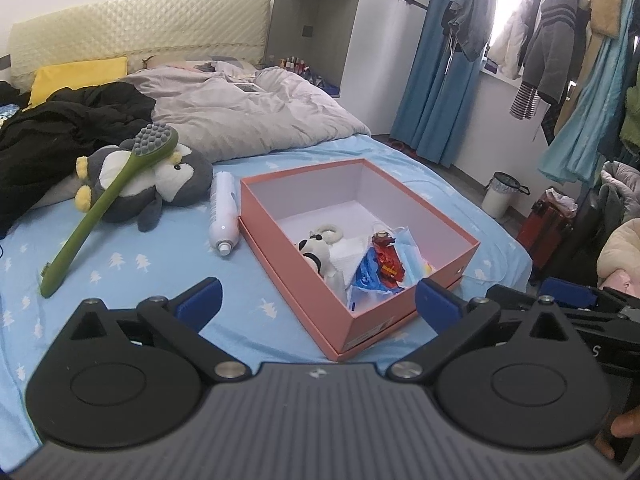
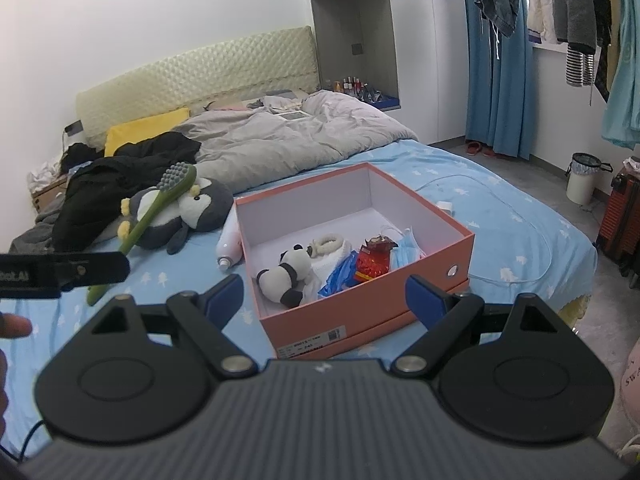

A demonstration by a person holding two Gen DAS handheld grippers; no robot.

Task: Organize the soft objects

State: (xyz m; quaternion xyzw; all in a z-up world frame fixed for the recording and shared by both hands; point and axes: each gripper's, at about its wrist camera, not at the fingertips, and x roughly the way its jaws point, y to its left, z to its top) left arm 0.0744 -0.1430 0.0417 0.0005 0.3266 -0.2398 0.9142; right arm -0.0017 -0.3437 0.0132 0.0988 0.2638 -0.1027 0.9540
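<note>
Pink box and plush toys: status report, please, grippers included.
Left gripper open, empty; right gripper open, empty. Panda plush in pink box; penguin plush on bed outside. Green brush lies across the penguin.

**Two wrist views over the same bed**

My left camera sits behind my left gripper (image 1: pixel 316 300), tilted down across the blue bed (image 1: pixel 132 280) toward the headboard (image 1: pixel 140 32), with the pink box (image 1: pixel 360 256) close ahead, slightly right. My right camera looks the same way from behind my right gripper (image 2: pixel 324 296), a little further right, the box nearly centred. Both views share the box, the penguin plush (image 1: pixel 148 184), the green brush (image 1: pixel 108 200), the grey duvet (image 1: pixel 248 116) and the hanging clothes (image 1: pixel 560 40).
</note>
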